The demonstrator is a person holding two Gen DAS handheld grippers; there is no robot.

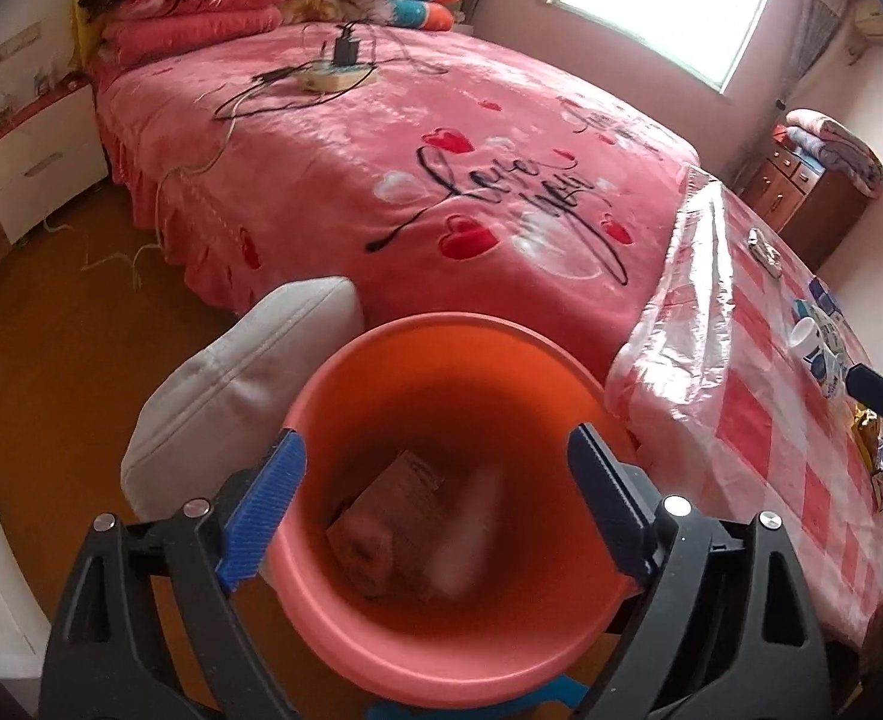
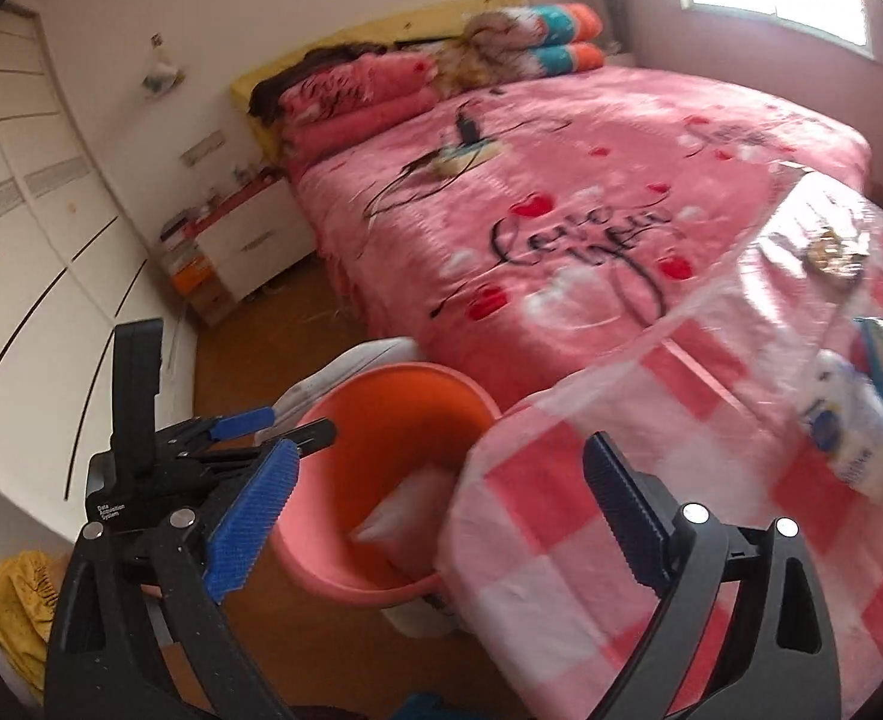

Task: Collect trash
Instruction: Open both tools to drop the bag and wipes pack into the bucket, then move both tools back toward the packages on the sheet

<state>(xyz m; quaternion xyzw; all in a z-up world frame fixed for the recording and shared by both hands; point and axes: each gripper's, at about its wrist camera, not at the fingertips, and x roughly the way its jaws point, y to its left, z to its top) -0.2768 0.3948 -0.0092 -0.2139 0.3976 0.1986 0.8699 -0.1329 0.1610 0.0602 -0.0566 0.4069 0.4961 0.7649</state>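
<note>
Though blur smears the trash (image 1: 417, 534) in the bucket (image 1: 441, 654), both tongs (image 1: 435, 510) (image 2: 441, 516) gape wide, empty.

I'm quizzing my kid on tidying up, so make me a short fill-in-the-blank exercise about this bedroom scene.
1. The round orange plastic bucket stands on the ____.
2. The left tongs hang over the bucket with jaws ____.
3. The brown cardboard box lies ____ the bucket.
4. The white power strip lies on the pink heart-print ____.

Missing words: floor; open; inside; bed
</note>
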